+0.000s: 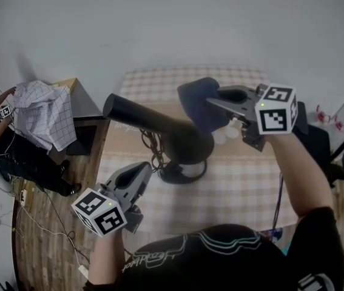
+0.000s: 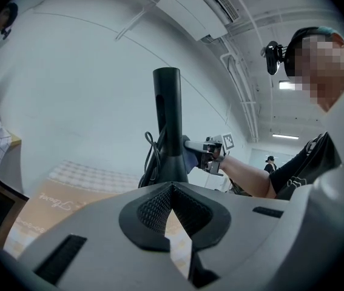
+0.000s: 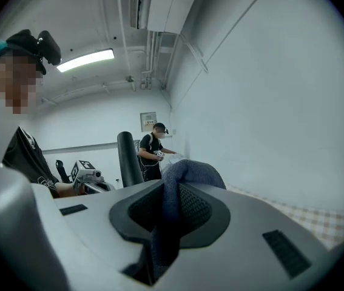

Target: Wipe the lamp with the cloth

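The right gripper (image 1: 217, 103) is squeezing the blue cloth (image 1: 197, 99) in its fingers, holding it right beside the black lamp (image 1: 184, 141) at the bench's (image 1: 250, 187) middle, likely ready to rub. The left gripper (image 1: 140, 173) is hanging near the front left corner, fingers closed on nothing. The curly writing (image 2: 53, 204) is looking too blurry to read.

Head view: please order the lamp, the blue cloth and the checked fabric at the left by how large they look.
1. lamp: clearly largest
2. checked fabric
3. blue cloth
The last two look nearly alike, so their order is unsure.
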### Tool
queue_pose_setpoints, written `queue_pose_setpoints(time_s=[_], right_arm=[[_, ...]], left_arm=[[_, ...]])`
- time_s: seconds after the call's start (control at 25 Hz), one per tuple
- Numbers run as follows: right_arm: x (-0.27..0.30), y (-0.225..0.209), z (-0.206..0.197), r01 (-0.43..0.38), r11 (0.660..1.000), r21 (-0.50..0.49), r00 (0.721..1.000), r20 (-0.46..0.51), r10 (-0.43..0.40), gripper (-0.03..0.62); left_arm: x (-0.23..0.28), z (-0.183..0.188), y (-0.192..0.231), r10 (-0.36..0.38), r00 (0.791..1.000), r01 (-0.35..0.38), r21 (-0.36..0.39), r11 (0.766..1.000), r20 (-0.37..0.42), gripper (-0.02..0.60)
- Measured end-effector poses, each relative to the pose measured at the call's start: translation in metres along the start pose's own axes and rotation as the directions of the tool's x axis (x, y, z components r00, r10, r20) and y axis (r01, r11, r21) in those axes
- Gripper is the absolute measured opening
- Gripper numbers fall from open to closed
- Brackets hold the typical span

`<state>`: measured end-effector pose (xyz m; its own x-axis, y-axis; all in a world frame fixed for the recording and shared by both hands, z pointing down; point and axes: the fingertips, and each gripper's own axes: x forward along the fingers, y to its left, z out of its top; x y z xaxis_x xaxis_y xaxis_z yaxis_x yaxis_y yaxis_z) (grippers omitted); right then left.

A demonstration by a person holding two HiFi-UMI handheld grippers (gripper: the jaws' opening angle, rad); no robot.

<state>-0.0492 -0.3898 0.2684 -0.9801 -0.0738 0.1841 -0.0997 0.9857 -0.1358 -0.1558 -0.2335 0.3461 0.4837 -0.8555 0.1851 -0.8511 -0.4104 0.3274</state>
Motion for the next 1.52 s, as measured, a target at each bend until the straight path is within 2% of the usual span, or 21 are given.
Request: queue_pose_setpoints(time_s=[0.24,0.4,0.68,1.0,1.52], right_arm=[[0.029,0.025,0.043,-0.075,0.996,-0.038,0.994,0.075,0.077,0.057],[0.048,0.035,0.073,-0.087,0.995,-0.051,0.988,0.124,0.093,0.057],[0.089,0.070,0.103,-0.176,0.981,-0.084,0.966,0.176,0.189,0.057],[0.101,0.094,0.098,-0.311,0.946,-0.086,0.930,0.176,0.322,0.057],[0.105,0.094,0.085,-0.358,0.932,-0.046,0.925,0.117,0.361,0.057]], left_arm=[[-0.007,0.004,0.002,0.001,1.000,-0.001,0.017,1.000,0.002,0.000],[-0.011,0.009,0.003,0.000,1.000,0.000,0.019,1.000,0.005,0.000],[-0.026,0.009,0.014,-0.003,1.000,0.003,0.027,1.000,-0.001,0.000],[-0.027,0.003,0.020,-0.016,1.000,0.016,0.023,1.000,-0.021,0.000],[-0.023,0.007,0.023,-0.040,0.999,0.040,0.009,0.999,-0.034,0.000]])
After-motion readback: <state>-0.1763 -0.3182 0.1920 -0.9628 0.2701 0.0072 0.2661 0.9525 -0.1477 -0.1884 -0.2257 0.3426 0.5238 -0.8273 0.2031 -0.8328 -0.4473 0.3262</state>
